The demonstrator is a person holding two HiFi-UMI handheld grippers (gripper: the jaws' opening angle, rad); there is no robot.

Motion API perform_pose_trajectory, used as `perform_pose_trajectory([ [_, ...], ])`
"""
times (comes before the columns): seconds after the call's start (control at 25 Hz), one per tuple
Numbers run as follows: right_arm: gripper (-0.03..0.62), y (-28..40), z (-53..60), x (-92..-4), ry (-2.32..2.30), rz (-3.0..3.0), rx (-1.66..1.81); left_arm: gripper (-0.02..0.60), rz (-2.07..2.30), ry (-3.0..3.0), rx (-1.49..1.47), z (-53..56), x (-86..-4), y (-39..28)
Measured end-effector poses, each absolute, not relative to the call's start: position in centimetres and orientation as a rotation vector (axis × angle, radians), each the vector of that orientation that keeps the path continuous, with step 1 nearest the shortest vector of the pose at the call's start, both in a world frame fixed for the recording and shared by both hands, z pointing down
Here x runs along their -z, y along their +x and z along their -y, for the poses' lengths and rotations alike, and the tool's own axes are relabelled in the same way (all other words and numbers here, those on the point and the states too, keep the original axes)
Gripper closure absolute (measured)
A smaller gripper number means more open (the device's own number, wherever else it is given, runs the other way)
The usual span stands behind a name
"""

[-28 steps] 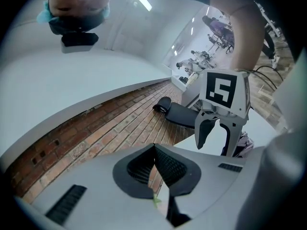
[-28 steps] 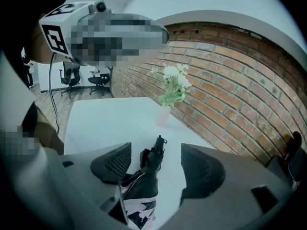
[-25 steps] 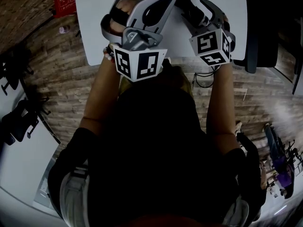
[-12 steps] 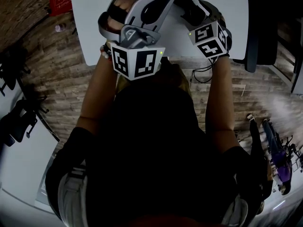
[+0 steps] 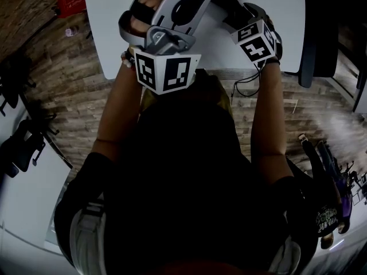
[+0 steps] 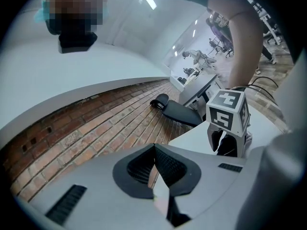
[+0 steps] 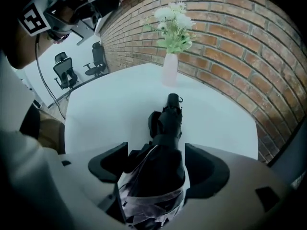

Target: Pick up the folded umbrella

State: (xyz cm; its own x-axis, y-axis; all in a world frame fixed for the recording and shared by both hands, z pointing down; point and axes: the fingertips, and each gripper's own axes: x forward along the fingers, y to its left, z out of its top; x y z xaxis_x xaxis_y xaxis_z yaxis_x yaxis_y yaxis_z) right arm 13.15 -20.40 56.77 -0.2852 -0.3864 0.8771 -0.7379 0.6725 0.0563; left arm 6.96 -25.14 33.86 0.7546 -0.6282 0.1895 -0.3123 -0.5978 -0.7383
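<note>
- White table (image 7: 105, 114) carries the folded umbrella (image 7: 168, 123).
- My right gripper (image 7: 158, 166) has just been opening; its spread jaws straddle the umbrella.
- My left gripper (image 6: 154, 171) sits pressed together, empty.

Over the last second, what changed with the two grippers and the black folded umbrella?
The right gripper sank and tipped toward the white table; its jaws have just been opening, the black folded umbrella between them, ungripped. The left gripper barely shifted; nothing taken or released.
</note>
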Motion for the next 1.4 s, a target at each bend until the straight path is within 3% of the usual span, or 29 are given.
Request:
perform_pose_trajectory([
  [1.32,0.249,14.4,20.2,-61.1,0.756,1.715,-0.681,0.569,-0.707,-2.273,0.602,26.9,-35.6,5.3],
  [1.36,0.263,14.6,20.3,-60.9,0.762,1.704,-0.68,0.569,-0.708,-2.274,0.6,26.9,-35.6,5.3],
  [1.4,0.335,14.8,20.4,-60.8,0.769,1.698,-0.686,0.569,-0.708,-2.275,0.599,26.9,-35.6,5.2],
])
